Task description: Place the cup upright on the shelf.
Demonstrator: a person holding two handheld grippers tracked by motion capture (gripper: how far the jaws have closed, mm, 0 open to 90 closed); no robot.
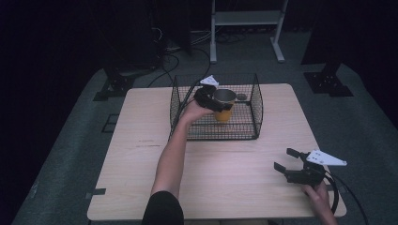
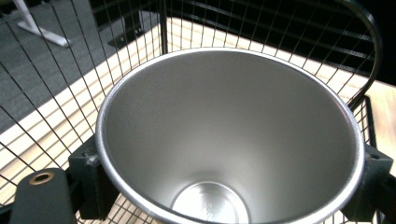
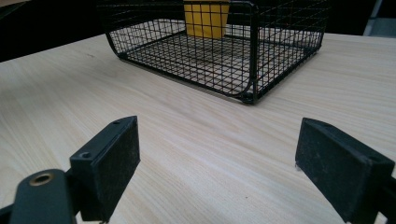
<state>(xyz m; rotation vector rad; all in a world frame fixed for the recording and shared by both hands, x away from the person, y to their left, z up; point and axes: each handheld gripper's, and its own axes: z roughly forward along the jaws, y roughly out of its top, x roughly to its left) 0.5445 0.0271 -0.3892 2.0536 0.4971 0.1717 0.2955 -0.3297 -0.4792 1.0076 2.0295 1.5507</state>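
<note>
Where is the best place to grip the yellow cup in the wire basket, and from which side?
Probably near the rim of the yellow cup, from above: the wire basket walls block its sides. It stands upright and widens toward the top, and the left gripper already clamps it there.

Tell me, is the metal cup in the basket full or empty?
Empty: the left gripper view shows the cup's bare steel bottom.
</note>
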